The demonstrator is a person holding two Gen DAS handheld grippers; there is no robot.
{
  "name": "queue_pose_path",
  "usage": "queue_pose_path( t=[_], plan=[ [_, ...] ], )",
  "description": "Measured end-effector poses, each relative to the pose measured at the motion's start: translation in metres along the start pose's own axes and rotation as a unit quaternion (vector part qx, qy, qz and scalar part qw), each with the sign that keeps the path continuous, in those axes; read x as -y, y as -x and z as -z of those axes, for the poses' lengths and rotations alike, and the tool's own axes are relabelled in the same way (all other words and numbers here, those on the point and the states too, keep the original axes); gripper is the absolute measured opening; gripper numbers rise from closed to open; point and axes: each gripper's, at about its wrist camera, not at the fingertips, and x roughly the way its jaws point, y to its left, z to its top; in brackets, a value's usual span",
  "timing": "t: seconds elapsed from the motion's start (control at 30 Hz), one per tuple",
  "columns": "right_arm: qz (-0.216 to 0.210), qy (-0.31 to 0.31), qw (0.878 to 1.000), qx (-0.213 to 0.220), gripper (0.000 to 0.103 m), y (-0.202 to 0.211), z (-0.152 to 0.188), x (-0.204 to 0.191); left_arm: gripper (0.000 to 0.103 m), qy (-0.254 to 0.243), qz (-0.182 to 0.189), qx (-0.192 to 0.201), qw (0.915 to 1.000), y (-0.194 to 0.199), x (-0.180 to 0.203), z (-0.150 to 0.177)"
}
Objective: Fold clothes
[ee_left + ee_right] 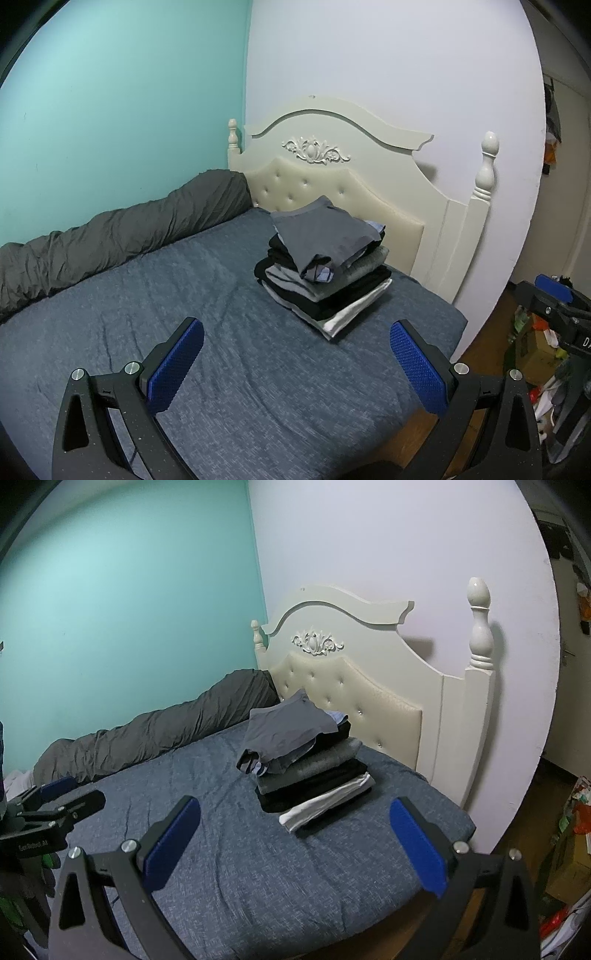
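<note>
Left gripper (296,363): seen from its own camera, low in the frame. Both fingers stand wide apart, the blue ribbed pads (176,367) facing each other across bare bedding. Nothing lies between them and neither pad touches cloth.

Right gripper (295,843): seen from its own camera, also low in the frame. Fingers spread to full width, blue pads (417,847) clear of everything. Nothing held, nothing touched. The same gripper shows at the right edge of the left wrist view, its blue pad tip raised above the floor clutter.

Stack of folded clothes (325,269): sits on the blue-grey bed cover (147,314) at centre frame, near the headboard (332,162), well beyond both sets of fingertips. Layers from the bottom: a white piece, black, grey, black again. The top item, a grey garment (288,727), lies looser than the rest, one end drooping over the near side of the pile with a pale blue striped lining showing.

Rolled grey duvet (122,236): lies along the teal wall (110,92), left of frame, apart from the stack.

Floor clutter (535,343): boxes and bags at lower right, beside the bed; contents not legible.
</note>
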Motion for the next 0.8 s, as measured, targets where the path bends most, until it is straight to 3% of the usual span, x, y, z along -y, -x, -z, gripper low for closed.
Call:
queue_pose_path(
  t=[0.8],
  plan=[
    [0.002,0.013,1.0,0.014,0.103,0.011,0.004,-0.006,0.103,0.005,0.009,0.011,0.9999,0.01,-0.004,0.003]
  ],
)
